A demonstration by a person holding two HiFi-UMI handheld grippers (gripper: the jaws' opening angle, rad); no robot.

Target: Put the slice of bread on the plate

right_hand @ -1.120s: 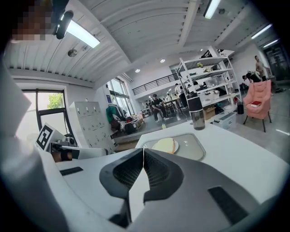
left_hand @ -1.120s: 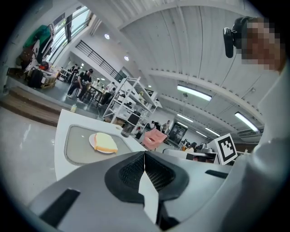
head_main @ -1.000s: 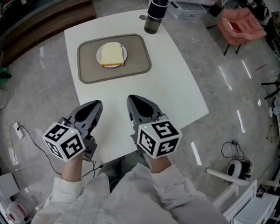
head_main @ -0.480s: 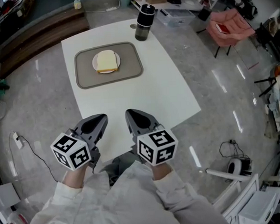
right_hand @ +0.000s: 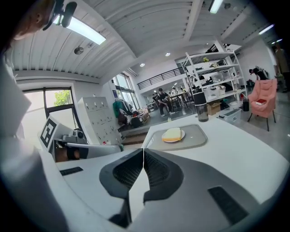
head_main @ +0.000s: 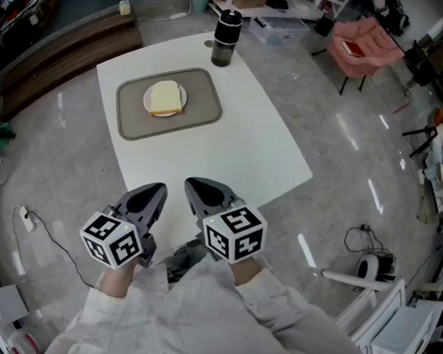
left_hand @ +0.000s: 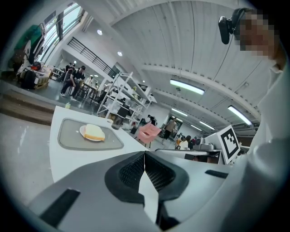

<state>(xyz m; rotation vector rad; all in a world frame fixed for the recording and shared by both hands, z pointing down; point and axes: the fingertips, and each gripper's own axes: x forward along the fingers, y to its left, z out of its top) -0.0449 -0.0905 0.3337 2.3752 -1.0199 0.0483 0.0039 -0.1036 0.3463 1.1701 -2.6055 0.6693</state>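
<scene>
Bread slice (head_main: 165,98): lying on plate (head_main: 147,103), on tray (head_main: 202,112) at far end of table (head_main: 228,157). Placement judged complete; nothing left to move. Left gripper (head_main: 159,190), right gripper (head_main: 192,184): jaws pressed together, empty, well apart from plate.

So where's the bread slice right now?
In the head view, the bread slice lies on the white plate on the grey tray, left of the dark bottle.

Grey stone-like floor (head_main: 339,126): glossy, streaked with light reflections. White square table (head_main: 228,157): smooth, low sheen. Grey-beige rounded rectangular mat (head_main: 202,109) looked matt. Left gripper (head_main: 160,189) and right gripper (head_main: 189,184) had smooth grey plastic shells; black pads (left_hand: 131,171) were finely ribbed. Pink chair (head_main: 356,46) seemed cloth-covered.
</scene>
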